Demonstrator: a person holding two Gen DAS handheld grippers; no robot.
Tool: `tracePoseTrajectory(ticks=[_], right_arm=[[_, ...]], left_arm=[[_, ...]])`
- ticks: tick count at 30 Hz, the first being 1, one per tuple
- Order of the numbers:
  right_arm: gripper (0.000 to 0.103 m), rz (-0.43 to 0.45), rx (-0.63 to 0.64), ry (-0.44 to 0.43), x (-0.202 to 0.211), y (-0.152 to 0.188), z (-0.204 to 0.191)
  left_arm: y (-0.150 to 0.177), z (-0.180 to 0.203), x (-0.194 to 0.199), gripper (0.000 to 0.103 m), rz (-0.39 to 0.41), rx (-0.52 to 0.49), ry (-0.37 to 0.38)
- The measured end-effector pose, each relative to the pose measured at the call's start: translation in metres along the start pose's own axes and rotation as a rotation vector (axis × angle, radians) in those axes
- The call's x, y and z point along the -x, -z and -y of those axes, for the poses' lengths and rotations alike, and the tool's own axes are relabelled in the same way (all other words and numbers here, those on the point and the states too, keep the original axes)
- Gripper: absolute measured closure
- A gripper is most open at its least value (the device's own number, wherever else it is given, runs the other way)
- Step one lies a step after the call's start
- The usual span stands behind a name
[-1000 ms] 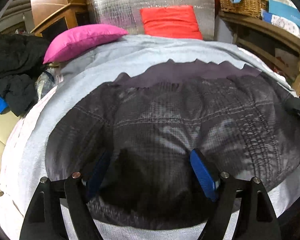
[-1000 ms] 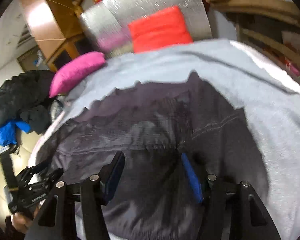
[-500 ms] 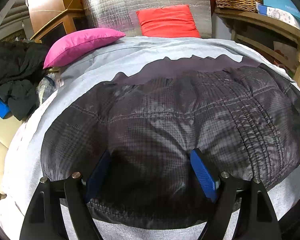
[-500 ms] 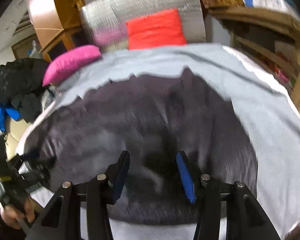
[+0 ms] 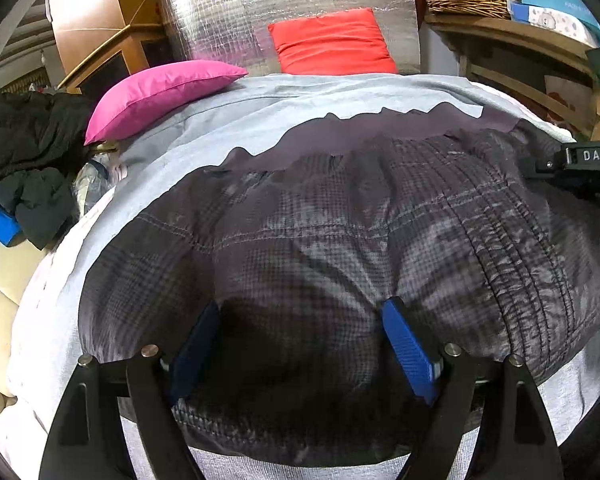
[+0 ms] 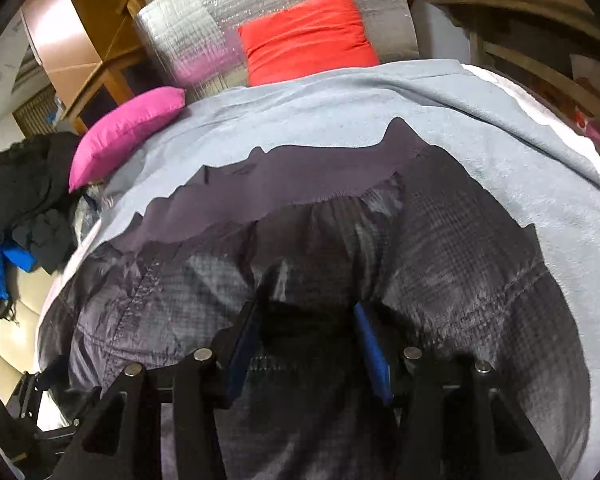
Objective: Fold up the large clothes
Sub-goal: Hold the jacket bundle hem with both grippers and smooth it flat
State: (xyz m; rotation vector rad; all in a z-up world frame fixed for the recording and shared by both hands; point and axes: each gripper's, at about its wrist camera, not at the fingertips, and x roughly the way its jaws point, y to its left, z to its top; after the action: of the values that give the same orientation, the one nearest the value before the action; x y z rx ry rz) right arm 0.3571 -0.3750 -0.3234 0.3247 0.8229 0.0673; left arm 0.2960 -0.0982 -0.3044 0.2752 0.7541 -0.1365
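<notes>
1. A dark grey quilted jacket (image 5: pixel 340 240) lies spread over a pale grey blanket (image 5: pixel 260 112) on the bed.
2. The left gripper (image 5: pixel 300 336) rests on the near part of the jacket, jaws wide, blue pads (image 5: pixel 408 344) pressing into the puffy fabric; it seems to grip nothing.
3. The right gripper (image 6: pixel 306 340) sits on the jacket too, jaws half apart after just closing in, a bulge of fabric between them; whether they pinch it I cannot tell.
4. A pink pillow (image 5: pixel 160 92) and a red cushion (image 5: pixel 332 42) lie beyond.
</notes>
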Motion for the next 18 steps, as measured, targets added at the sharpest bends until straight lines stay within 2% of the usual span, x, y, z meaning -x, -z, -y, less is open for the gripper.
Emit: tracePoseTrajectory(ticks=[11, 13, 16, 18], right_arm=[[0.048, 0.101, 0.004, 0.015, 0.076, 0.037, 0.004], [0.042, 0.078, 0.003, 0.034, 0.077, 0.05, 0.006], [0.042, -0.006, 0.028, 0.095, 0.051, 0.061, 0.009], [0.042, 0.001, 0.068, 0.13, 0.058, 0.061, 0.001]], left_arm=[[0.002, -0.001, 0.003, 0.018, 0.002, -0.001, -0.002], [0.002, -0.001, 0.004, 0.019, 0.001, 0.0, -0.006], [0.001, -0.002, 0.005, 0.018, -0.002, 0.009, -0.002], [-0.001, -0.004, 0.009, 0.019, -0.005, 0.019, 0.001]])
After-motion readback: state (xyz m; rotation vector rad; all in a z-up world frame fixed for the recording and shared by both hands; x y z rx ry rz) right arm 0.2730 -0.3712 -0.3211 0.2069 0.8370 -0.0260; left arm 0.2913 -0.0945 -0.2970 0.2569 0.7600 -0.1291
